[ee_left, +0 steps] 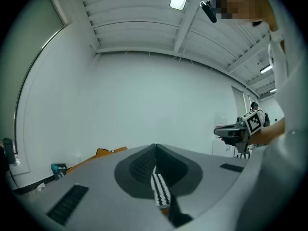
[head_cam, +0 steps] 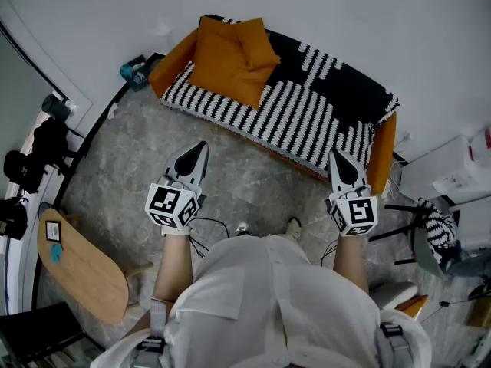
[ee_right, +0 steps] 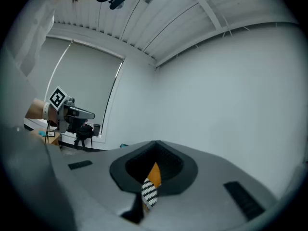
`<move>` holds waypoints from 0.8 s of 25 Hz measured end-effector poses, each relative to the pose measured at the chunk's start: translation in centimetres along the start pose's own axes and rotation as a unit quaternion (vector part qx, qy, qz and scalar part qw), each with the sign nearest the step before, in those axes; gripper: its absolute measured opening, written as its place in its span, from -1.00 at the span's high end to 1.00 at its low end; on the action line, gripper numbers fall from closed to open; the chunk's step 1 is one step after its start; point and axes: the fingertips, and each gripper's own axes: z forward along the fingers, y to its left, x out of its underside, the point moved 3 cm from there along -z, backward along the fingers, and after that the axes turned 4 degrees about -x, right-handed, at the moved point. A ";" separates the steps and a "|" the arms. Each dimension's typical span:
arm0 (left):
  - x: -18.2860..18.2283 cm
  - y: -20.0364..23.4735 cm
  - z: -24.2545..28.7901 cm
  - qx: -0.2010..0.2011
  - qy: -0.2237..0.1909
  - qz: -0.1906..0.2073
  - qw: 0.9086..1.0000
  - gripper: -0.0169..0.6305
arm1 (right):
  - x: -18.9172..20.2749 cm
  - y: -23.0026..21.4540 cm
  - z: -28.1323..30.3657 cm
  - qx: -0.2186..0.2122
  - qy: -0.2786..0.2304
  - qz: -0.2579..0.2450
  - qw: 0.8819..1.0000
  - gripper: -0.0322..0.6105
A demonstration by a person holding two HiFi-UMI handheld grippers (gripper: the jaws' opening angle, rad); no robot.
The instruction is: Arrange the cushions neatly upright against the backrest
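Observation:
A sofa [head_cam: 307,106] with a black-and-white striped cover and orange arms stands against the white wall. A large orange cushion [head_cam: 222,67] lies flat on its left end, and a smaller orange cushion [head_cam: 257,43] rests on top of it near the backrest. My left gripper [head_cam: 201,146] is held level over the floor, short of the sofa's front edge, jaws shut and empty. My right gripper [head_cam: 335,153] is also shut and empty, near the sofa's right front. In the left gripper view the left gripper [ee_left: 155,146] has its jaws together; the right gripper [ee_right: 158,142] looks the same in its own view.
A wooden oval table [head_cam: 80,263] stands at the lower left, with black tripod gear [head_cam: 31,159] beside it. A teal box [head_cam: 134,69] sits by the sofa's left arm. On the right are a chair [head_cam: 433,228] and a white box [head_cam: 453,171]. Cables lie on the grey floor.

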 end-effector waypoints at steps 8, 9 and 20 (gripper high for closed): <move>0.1 -0.3 0.5 0.007 0.004 0.004 1.000 0.90 | 0.2 -0.1 0.1 -0.002 0.005 -0.001 1.000 0.89; 0.1 -0.2 0.4 0.008 0.003 0.003 1.000 0.90 | 0.2 0.0 0.2 -0.003 0.005 -0.002 1.000 0.89; 0.8 1.1 -0.7 -0.011 0.006 -0.013 1.000 0.90 | 0.5 0.4 0.9 -0.014 -0.015 0.040 0.999 0.88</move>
